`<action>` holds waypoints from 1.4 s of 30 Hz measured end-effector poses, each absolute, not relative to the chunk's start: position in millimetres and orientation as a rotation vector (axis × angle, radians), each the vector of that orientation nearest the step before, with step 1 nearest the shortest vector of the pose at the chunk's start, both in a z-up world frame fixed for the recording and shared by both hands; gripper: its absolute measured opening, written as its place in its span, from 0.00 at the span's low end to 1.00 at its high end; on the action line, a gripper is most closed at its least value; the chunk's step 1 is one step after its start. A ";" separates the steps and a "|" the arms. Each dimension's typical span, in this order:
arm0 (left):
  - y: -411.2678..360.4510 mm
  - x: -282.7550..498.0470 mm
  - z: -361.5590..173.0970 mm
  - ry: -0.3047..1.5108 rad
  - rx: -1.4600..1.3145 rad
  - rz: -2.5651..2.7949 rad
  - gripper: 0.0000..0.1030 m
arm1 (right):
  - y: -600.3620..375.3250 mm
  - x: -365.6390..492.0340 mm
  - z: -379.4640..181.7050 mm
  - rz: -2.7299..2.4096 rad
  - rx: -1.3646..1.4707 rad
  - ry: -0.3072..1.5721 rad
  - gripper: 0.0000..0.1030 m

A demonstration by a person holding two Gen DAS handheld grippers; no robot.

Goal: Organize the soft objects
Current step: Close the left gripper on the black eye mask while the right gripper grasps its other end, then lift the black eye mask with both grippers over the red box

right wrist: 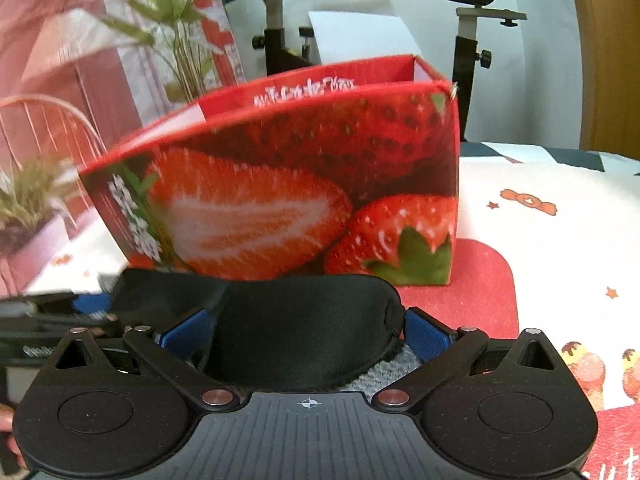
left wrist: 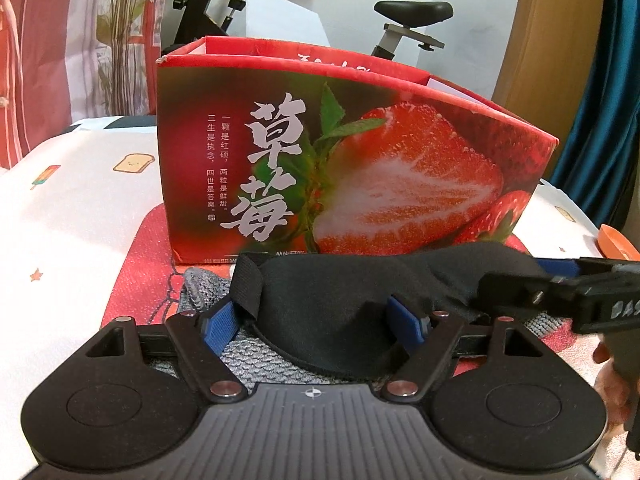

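Observation:
A black padded eye mask [left wrist: 344,300] lies on a grey knitted cloth [left wrist: 256,364] in front of an open red strawberry box [left wrist: 340,152]. My left gripper [left wrist: 316,322] is open, its blue fingertips [left wrist: 218,322] on either side of the mask's left half. My right gripper [right wrist: 304,332] is open around the mask's right half [right wrist: 296,328], with the grey cloth [right wrist: 384,372] under it. The right gripper also shows in the left wrist view [left wrist: 568,292] at the mask's right end. The box [right wrist: 288,196] stands just behind the mask.
The box stands on a red mat [left wrist: 136,280] over a white printed sheet [left wrist: 72,216]. An exercise bike [left wrist: 404,20] and a plant [right wrist: 176,28] stand behind. An orange object [left wrist: 616,242] lies at the right edge.

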State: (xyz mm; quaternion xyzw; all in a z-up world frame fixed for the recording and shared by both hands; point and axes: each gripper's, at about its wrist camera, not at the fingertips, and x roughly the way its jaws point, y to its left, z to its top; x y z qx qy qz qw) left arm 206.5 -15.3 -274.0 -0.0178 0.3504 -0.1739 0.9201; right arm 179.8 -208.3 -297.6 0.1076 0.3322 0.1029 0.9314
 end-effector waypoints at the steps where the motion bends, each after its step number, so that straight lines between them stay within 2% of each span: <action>1: -15.3 206.4 -274.0 0.719 -0.036 -0.357 0.78 | -210.4 179.1 -295.5 0.217 0.235 0.672 0.98; 6: -14.9 206.1 -274.8 0.715 -0.037 -0.359 0.78 | -218.0 181.5 -286.9 0.237 0.301 0.671 0.95; 8: -14.6 206.2 -275.0 0.714 -0.037 -0.360 0.78 | -218.8 182.1 -285.2 0.237 0.313 0.666 0.84; 10: -14.8 206.1 -275.1 0.714 -0.037 -0.359 0.78 | -219.3 181.6 -281.8 0.227 0.311 0.650 0.61; 13: -14.9 206.2 -275.1 0.714 -0.038 -0.360 0.78 | -217.0 179.7 -277.2 0.192 0.279 0.639 0.44; 19: -9.0 209.2 -273.5 0.730 -0.074 -0.379 0.78 | -207.4 169.5 -278.8 0.135 0.134 0.630 0.25; 24: 3.5 222.7 -266.6 0.793 -0.138 -0.433 0.77 | -202.3 161.5 -280.4 0.125 0.048 0.625 0.22; 26: 8.8 228.7 -263.5 0.821 -0.151 -0.444 0.70 | -200.1 158.9 -279.5 0.129 0.020 0.618 0.21; 31: 22.5 236.7 -253.7 0.845 -0.166 -0.465 0.42 | -196.9 156.4 -275.3 0.138 -0.016 0.606 0.20; 34: 22.4 235.6 -243.4 0.830 -0.139 -0.484 0.36 | -196.5 154.6 -271.2 0.143 -0.027 0.596 0.19; 42: 12.5 220.7 -221.3 0.774 -0.081 -0.512 0.28 | -201.5 146.5 -258.7 0.165 0.005 0.576 0.17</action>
